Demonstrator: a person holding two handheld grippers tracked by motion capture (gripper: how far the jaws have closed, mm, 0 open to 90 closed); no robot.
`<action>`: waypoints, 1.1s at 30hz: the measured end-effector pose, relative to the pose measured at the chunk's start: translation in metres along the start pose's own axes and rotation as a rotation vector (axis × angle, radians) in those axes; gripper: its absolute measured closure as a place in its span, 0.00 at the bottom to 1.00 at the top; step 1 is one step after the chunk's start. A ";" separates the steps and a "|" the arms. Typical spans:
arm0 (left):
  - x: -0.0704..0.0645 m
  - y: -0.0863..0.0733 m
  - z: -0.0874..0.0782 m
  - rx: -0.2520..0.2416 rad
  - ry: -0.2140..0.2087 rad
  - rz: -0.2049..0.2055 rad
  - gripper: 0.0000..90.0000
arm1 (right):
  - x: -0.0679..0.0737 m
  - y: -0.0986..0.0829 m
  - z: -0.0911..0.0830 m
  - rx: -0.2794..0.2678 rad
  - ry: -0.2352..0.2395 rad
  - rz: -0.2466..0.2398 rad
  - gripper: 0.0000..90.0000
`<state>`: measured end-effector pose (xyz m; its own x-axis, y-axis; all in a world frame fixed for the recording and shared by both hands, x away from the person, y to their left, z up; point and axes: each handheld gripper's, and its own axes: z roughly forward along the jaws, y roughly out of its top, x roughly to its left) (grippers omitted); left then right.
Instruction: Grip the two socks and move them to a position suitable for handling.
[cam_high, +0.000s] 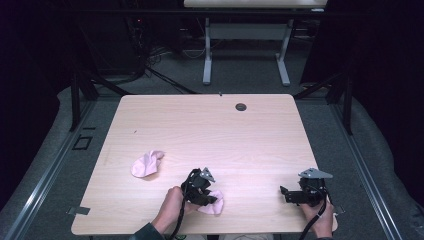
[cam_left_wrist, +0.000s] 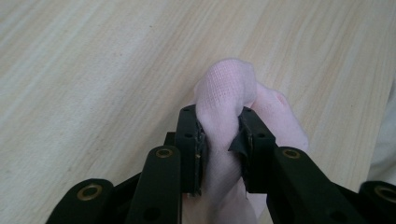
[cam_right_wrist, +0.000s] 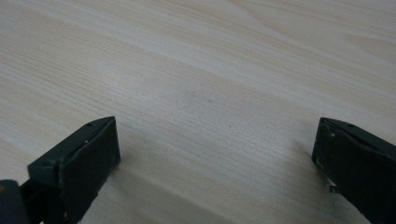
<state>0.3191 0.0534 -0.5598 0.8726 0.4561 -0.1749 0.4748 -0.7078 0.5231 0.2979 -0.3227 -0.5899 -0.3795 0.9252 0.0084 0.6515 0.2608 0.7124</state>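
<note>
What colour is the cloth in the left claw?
Pale pink; the cloth shows best in the left gripper view, pinched by the left claw.

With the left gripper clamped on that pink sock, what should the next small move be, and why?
Probably lift the pink sock a little off the table. The left gripper already pinches a fold of it, while the right gripper stands open over bare wood and a second pink sock lies apart, farther left.
</note>
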 end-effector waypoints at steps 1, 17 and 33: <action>-0.001 0.000 0.001 0.000 -0.003 0.003 0.81 | 0.000 0.000 0.000 0.000 0.000 0.000 0.00; 0.000 0.000 -0.035 -0.069 0.102 0.028 0.23 | 0.000 0.000 0.000 0.000 0.000 0.000 0.00; 0.056 -0.019 -0.105 -0.117 0.229 -0.103 0.00 | 0.000 0.000 0.000 0.000 -0.001 0.000 0.00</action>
<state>0.3470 0.1495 -0.4922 0.7652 0.6421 -0.0459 0.5317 -0.5903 0.6073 0.2979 -0.3227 -0.5899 -0.3788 0.9255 0.0083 0.6517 0.2603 0.7124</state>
